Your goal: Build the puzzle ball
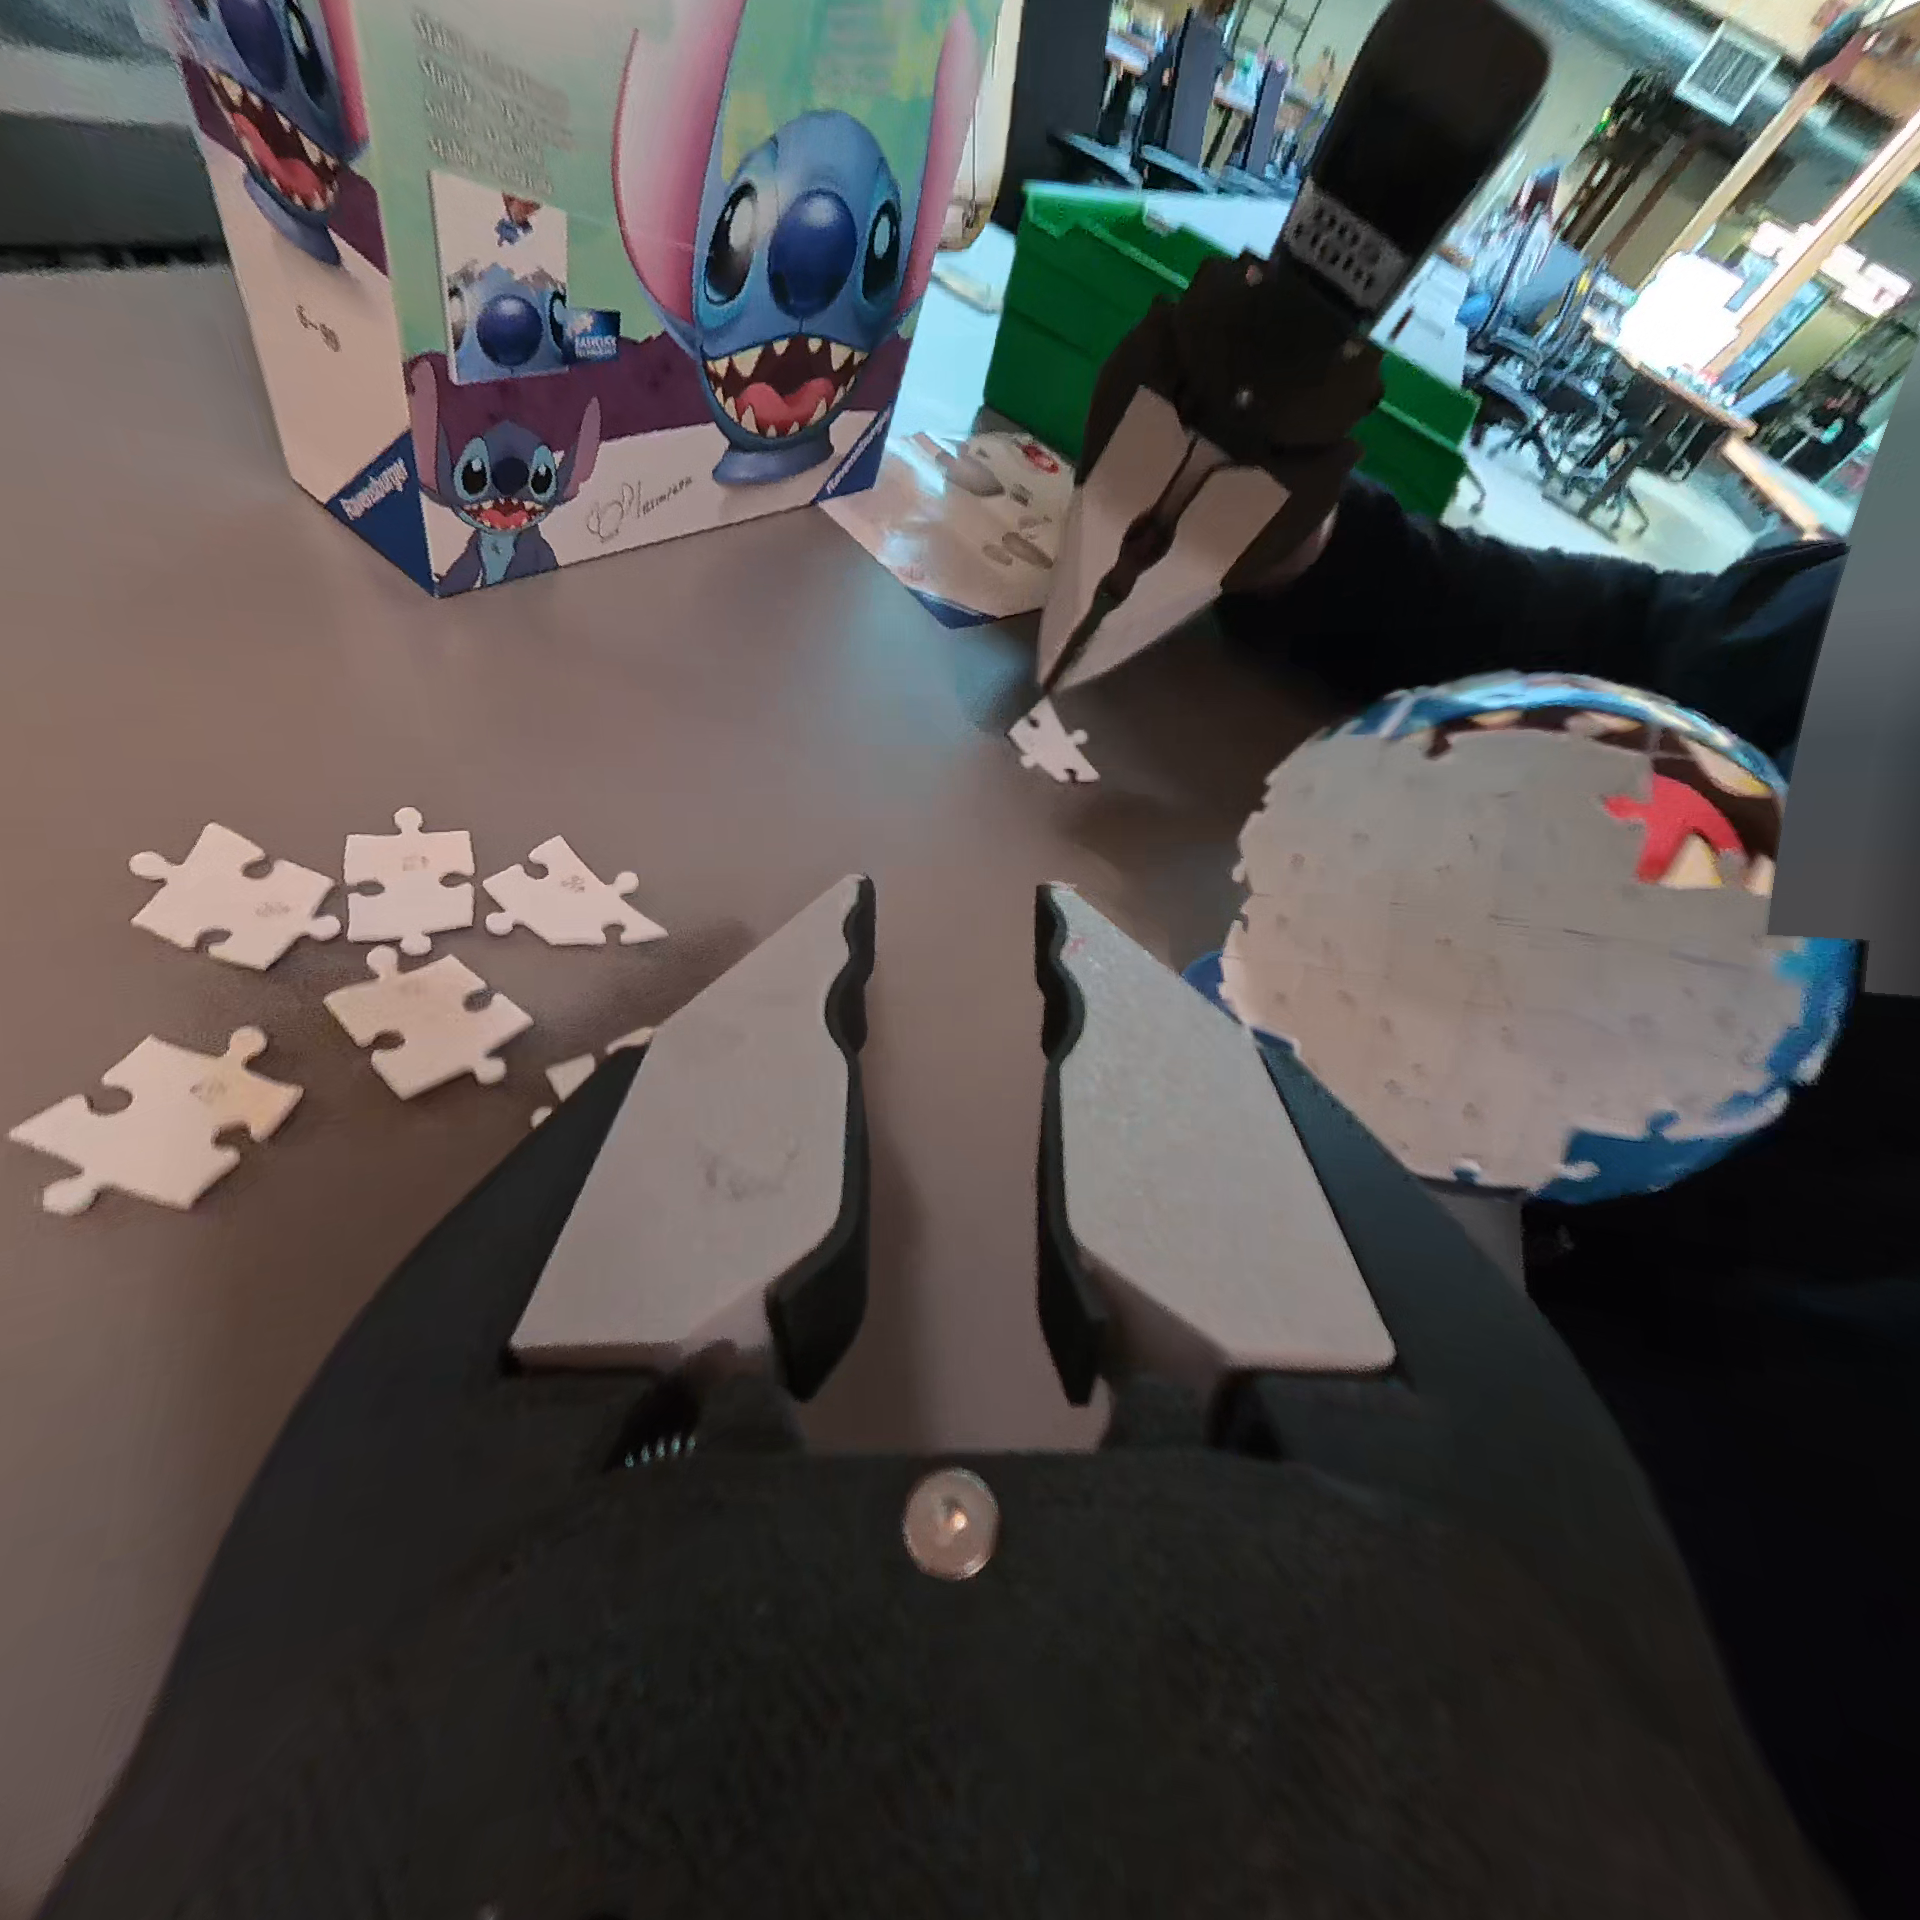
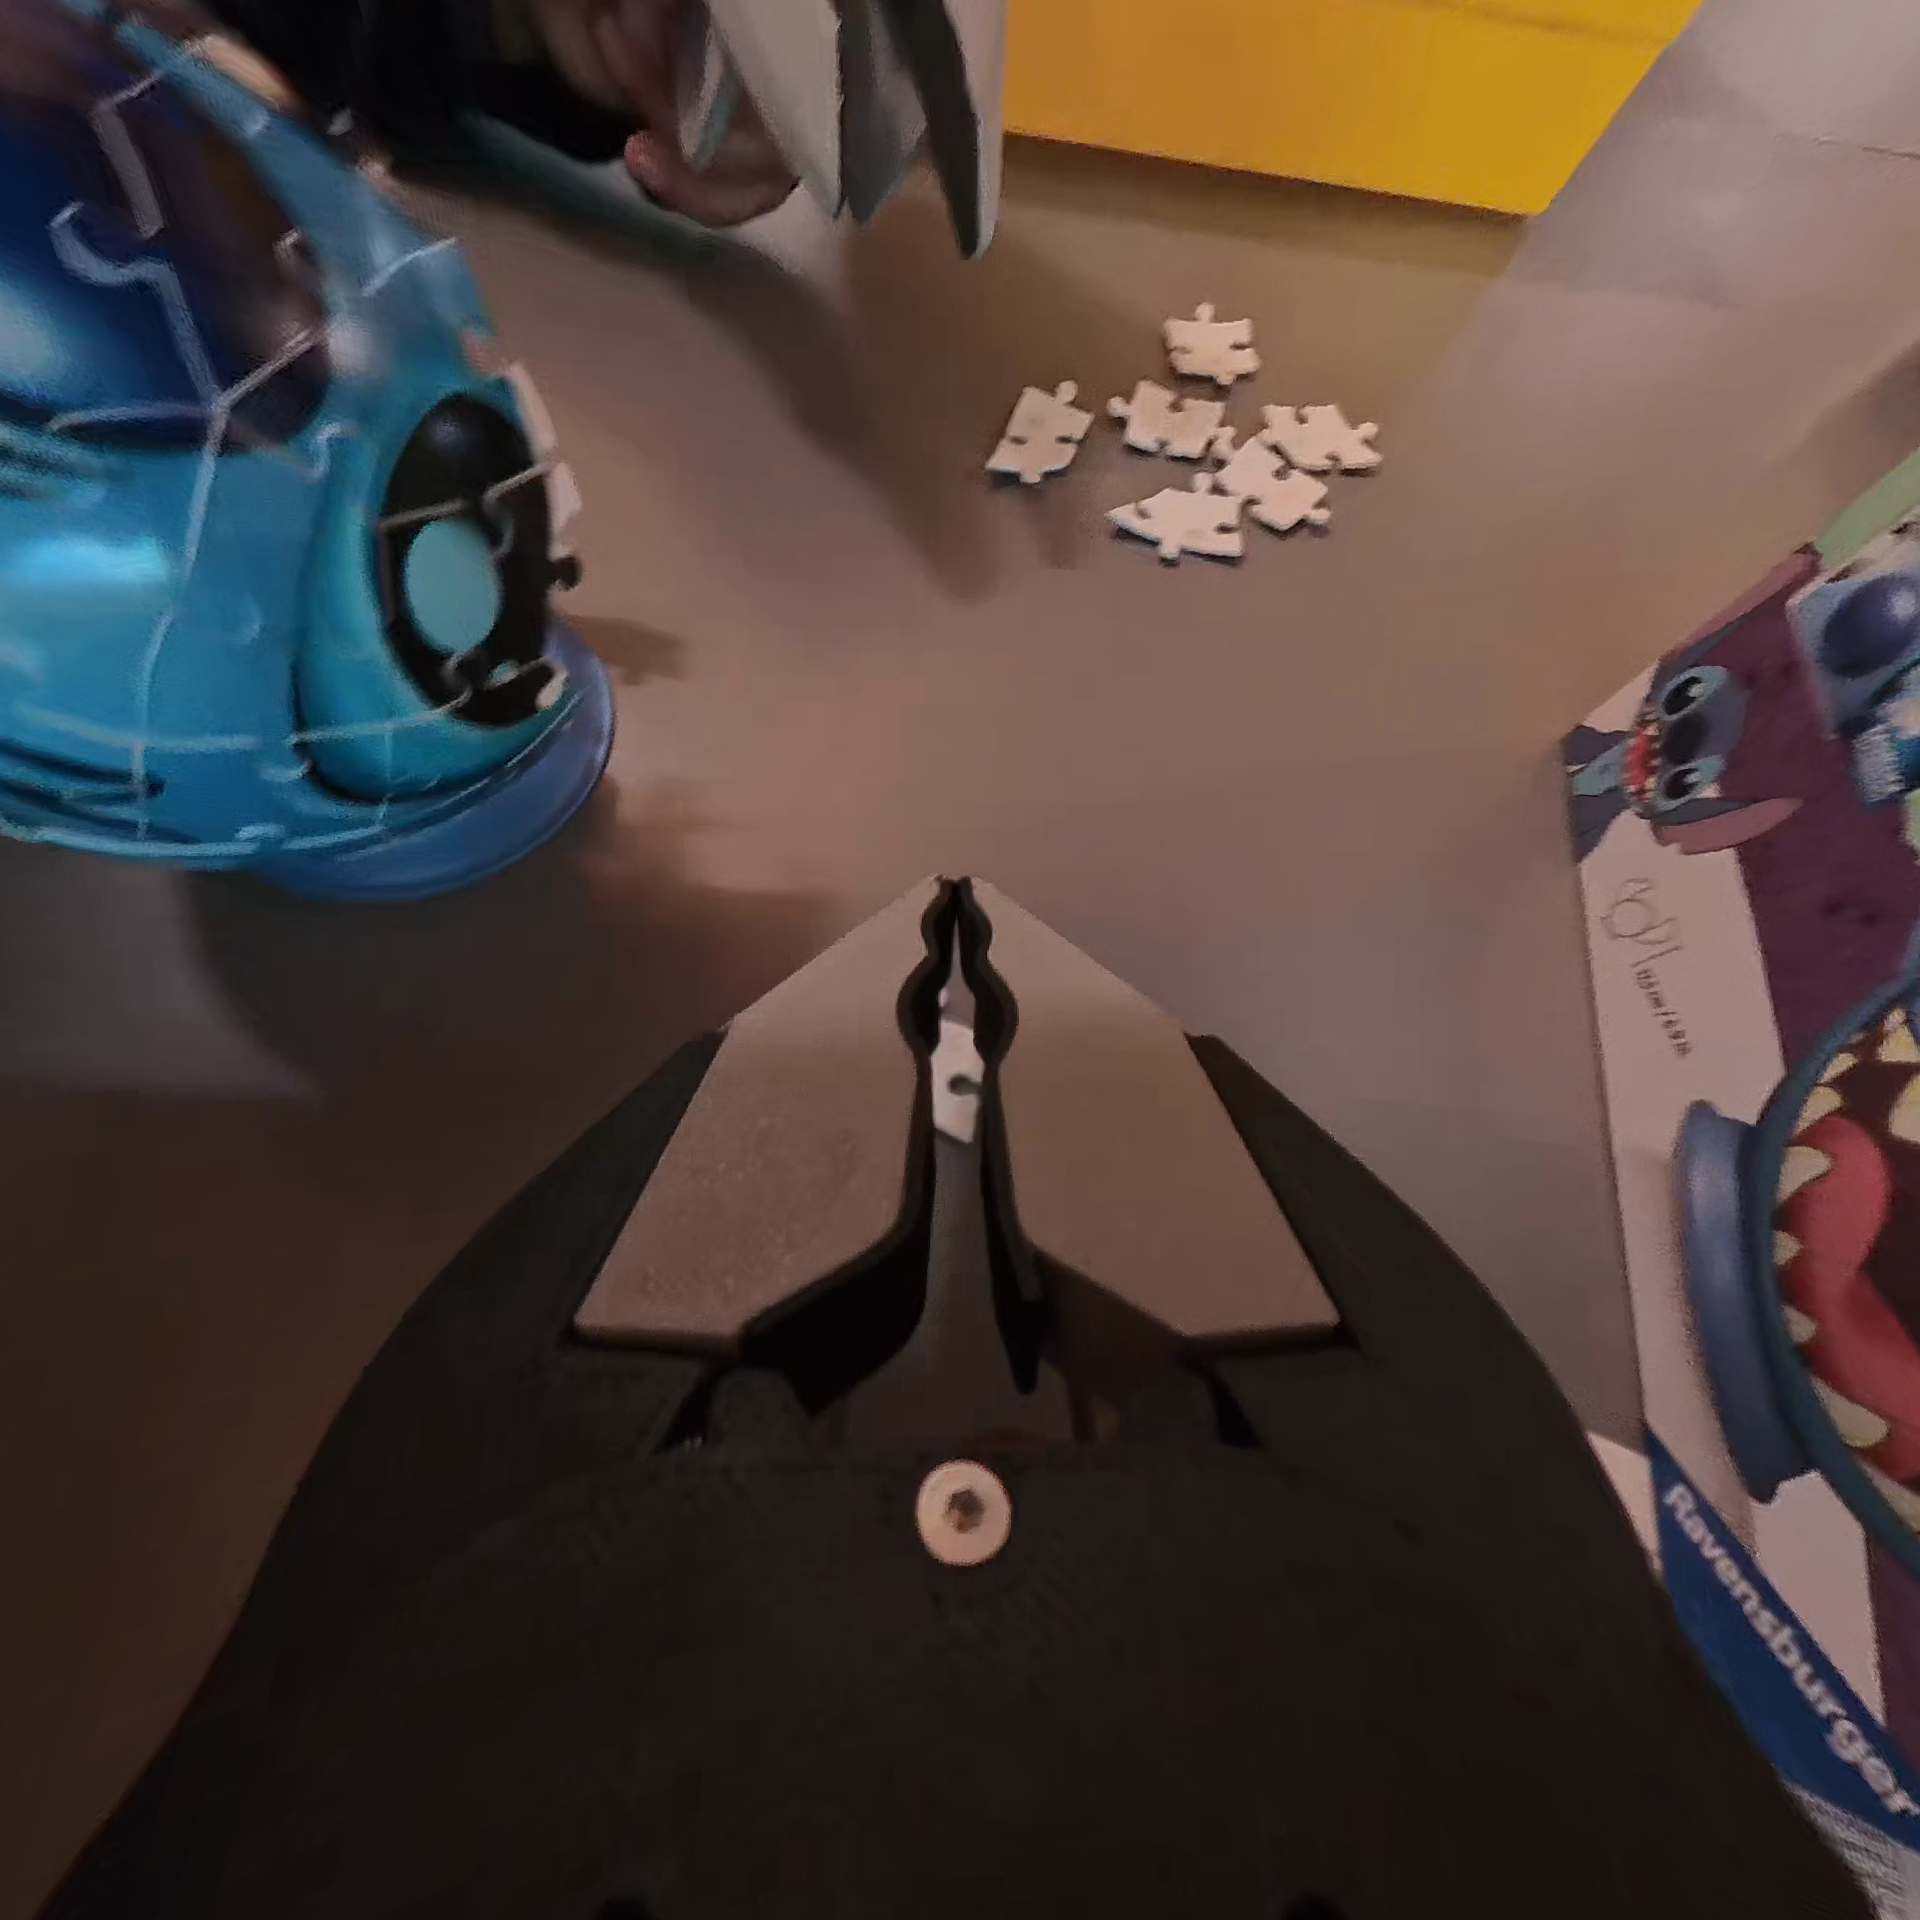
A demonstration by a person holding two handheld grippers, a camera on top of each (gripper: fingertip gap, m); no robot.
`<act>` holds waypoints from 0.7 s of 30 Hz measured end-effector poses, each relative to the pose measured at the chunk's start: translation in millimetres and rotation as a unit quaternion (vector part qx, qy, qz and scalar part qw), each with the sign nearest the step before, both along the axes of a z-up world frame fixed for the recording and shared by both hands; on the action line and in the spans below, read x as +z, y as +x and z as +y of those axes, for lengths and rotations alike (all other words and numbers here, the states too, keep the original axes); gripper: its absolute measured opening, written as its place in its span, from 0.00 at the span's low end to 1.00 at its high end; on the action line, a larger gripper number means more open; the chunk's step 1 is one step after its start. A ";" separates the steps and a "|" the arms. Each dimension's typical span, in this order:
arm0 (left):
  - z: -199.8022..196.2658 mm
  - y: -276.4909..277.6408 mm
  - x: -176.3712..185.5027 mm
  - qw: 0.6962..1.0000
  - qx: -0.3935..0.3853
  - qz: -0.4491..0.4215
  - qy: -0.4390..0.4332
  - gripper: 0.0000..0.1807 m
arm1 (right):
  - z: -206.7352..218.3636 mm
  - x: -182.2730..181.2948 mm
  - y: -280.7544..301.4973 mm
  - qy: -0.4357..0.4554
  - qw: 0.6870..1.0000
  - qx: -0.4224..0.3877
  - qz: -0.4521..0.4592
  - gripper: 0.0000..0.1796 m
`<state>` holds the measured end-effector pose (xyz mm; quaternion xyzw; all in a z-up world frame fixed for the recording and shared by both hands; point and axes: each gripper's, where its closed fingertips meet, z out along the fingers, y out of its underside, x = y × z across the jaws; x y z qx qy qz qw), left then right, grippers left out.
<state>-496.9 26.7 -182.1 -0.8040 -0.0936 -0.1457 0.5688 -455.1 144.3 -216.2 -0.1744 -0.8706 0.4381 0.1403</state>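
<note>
The partly built puzzle ball (image 1: 1455, 987) stands at the right on its blue stand, its white inner side showing through a large opening; in the right wrist view (image 2: 208, 540) its blue printed side faces me. My right gripper (image 2: 954, 883) is shut, and a white puzzle piece (image 2: 956, 1081) shows between its fingers. In the left wrist view the right gripper (image 1: 1051, 681) pinches that piece (image 1: 1055, 743) by a corner just above the table. My left gripper (image 1: 956, 899) is open and empty, low over the table between the ball and several loose white pieces (image 1: 405, 883).
The puzzle box (image 1: 582, 260) stands at the back left, with a leaflet (image 1: 966, 520) beside it. A green crate (image 1: 1091, 312) sits behind. The loose pieces (image 2: 1195, 447) lie ahead of the right gripper, with a yellow object (image 2: 1299, 94) beyond them. The left gripper (image 2: 904, 229) shows at top. About 15 cm separates my left fingertips from my right. The yellow object (image 2: 1299, 94) lies some 25 cm from my left tips, 40 cm from my right tips.
</note>
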 end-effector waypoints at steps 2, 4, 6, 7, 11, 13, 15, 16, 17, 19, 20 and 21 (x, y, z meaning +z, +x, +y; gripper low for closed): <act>12.1 -8.4 -4.6 1.000 -0.002 0.009 -0.028 0.16 | 10.6 0.6 -19.5 0.014 0.999 -0.048 -0.006 0.00; 20.9 -12.0 -6.4 0.999 -0.012 0.017 -0.045 0.17 | 20.6 7.4 -25.1 0.007 0.995 -0.092 -0.034 0.03; 26.1 -8.9 -3.0 0.998 -0.029 0.025 -0.040 0.17 | 27.1 12.1 -15.0 -0.014 0.986 -0.130 -0.101 0.23; 27.2 -6.6 -2.4 0.998 -0.037 0.031 -0.038 0.17 | 25.9 14.3 -5.7 -0.032 0.983 -0.133 -0.123 0.29; 26.9 -1.6 -7.0 0.997 -0.053 0.046 -0.020 0.16 | 27.7 -9.6 15.0 0.001 0.989 -0.119 -0.086 0.30; 25.4 1.3 -8.3 0.998 -0.058 0.021 -0.016 0.15 | 24.0 -20.0 15.1 0.012 0.993 -0.095 -0.067 0.31; 22.7 3.7 -7.5 0.998 -0.063 0.021 -0.011 0.16 | 19.6 -27.3 16.0 0.019 0.995 -0.064 -0.069 0.31; 21.3 2.7 -8.5 0.998 -0.059 0.031 -0.012 0.16 | 18.0 -31.8 17.5 0.028 0.996 -0.047 -0.072 0.31; 19.9 2.1 -10.5 0.997 -0.056 0.041 -0.017 0.16 | 17.6 -35.5 17.4 0.039 0.997 -0.034 -0.065 0.31; 18.6 2.5 -15.2 0.997 -0.055 0.054 -0.030 0.16 | 16.3 -35.5 18.3 0.043 0.997 -0.015 -0.059 0.28; 18.9 3.5 -16.5 0.996 -0.056 0.055 -0.033 0.16 | 15.5 -35.6 18.2 0.044 0.997 -0.006 -0.058 0.28; 19.6 4.9 -17.2 0.996 -0.059 0.053 -0.033 0.16 | 14.7 -35.6 17.8 0.043 0.997 0.001 -0.057 0.29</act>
